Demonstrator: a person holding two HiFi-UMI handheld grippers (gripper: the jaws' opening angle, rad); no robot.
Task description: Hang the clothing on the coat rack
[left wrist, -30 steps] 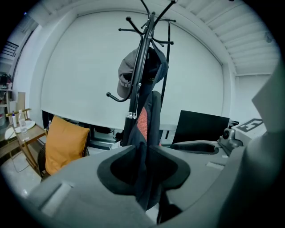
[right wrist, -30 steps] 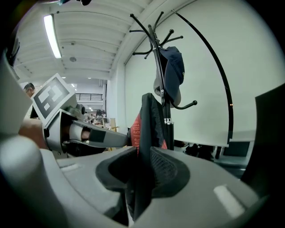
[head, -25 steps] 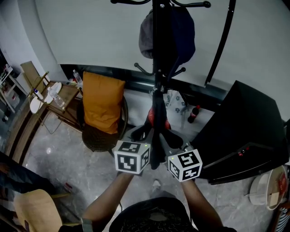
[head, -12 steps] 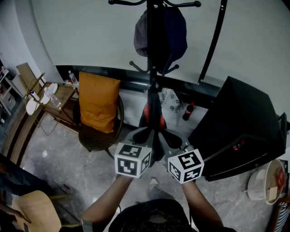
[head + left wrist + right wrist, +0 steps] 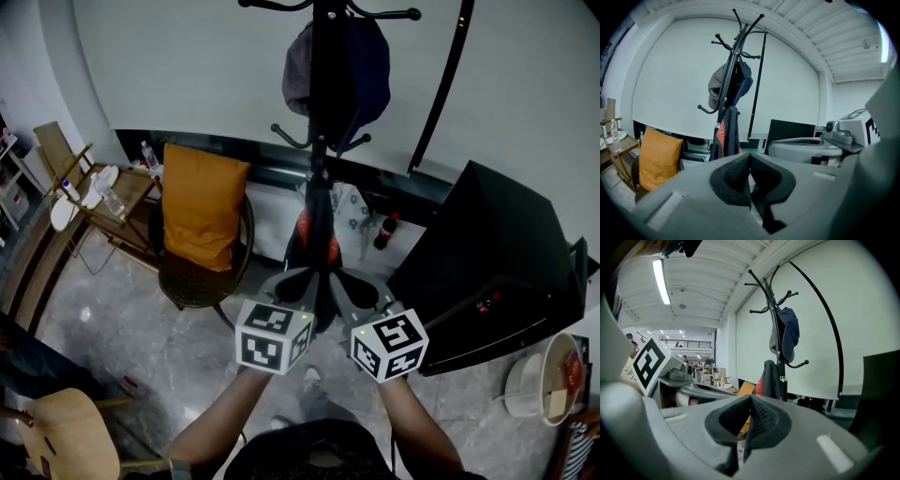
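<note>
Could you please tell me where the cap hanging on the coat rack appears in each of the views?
Head view: the cap is at top centre, against the pole.
Left gripper view: upper left of centre.
Right gripper view: upper right of centre.
Shared landmark: the black coat rack that it hangs on.

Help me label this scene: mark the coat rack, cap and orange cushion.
coat rack (image 5: pixel 317 164): head view, pole under the hooks
cap (image 5: pixel 302 80): head view, grey crown
orange cushion (image 5: pixel 202 211): head view, its middle

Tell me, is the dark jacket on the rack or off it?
On: the dark jacket hangs against the coat rack pole, below the cap.
</note>
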